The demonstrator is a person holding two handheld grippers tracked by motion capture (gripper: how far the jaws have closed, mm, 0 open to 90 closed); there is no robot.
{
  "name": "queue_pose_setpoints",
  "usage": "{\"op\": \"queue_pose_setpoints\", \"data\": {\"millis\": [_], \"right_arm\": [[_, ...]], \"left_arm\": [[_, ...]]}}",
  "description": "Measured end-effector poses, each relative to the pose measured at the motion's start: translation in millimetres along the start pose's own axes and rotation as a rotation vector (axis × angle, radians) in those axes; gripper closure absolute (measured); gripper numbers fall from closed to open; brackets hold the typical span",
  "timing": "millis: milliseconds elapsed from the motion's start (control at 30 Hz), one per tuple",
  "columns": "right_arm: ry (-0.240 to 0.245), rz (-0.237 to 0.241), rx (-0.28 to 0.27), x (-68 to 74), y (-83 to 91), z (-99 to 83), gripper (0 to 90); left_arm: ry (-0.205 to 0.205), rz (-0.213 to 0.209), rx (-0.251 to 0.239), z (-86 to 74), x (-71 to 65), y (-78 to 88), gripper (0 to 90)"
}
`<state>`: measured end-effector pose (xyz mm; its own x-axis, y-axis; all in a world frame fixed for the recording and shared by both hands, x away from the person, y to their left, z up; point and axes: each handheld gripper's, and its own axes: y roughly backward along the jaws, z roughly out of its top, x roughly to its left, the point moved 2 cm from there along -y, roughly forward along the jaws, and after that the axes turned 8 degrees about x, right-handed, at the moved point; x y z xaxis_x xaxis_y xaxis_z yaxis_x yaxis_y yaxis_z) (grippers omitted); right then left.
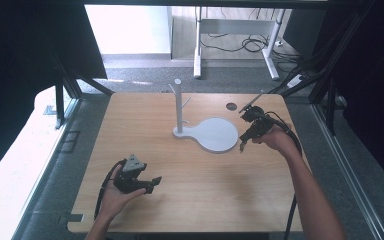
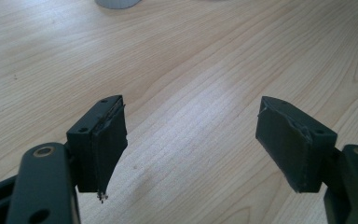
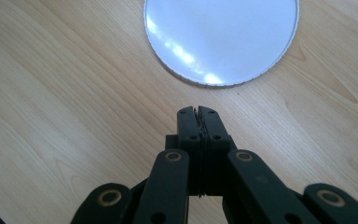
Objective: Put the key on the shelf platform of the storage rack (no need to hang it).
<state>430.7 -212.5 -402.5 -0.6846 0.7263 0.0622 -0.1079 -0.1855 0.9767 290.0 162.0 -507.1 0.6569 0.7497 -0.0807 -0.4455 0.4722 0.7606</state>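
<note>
High view: white stand [image 1: 207, 131], a round disc base with an upright pegged post, sits past table [image 1: 190, 200] centre. Right gripper [image 1: 242, 145] hangs just off the disc's 3 o'clock edge, jaws pressed together, nothing between them. Right gripper view: disc rim lies at 12 o'clock from the closed tips, near but apart. Left gripper [image 1: 152, 184] rests at 7 o'clock from the stand, well apart, jaws spread and empty. Judgement: right hand is nearer; stand's long axis runs vertical along the post.
</note>
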Motion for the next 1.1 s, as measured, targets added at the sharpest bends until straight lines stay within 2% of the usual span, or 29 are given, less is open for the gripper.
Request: {"op": "queue_pose_setpoints", "data": {"millis": [600, 1100], "right_arm": [[0.023, 0.020, 0.010, 5.9, -11.4, 27.6, 89.0], [0.025, 0.023, 0.007, 2.8, -18.2, 41.1, 89.0]], "left_arm": [[0.005, -0.001, -0.006, -0.1, 0.9, 1.3, 24.9], [0.005, 0.001, -0.005, -0.4, 2.0, 1.5, 24.9]]}}
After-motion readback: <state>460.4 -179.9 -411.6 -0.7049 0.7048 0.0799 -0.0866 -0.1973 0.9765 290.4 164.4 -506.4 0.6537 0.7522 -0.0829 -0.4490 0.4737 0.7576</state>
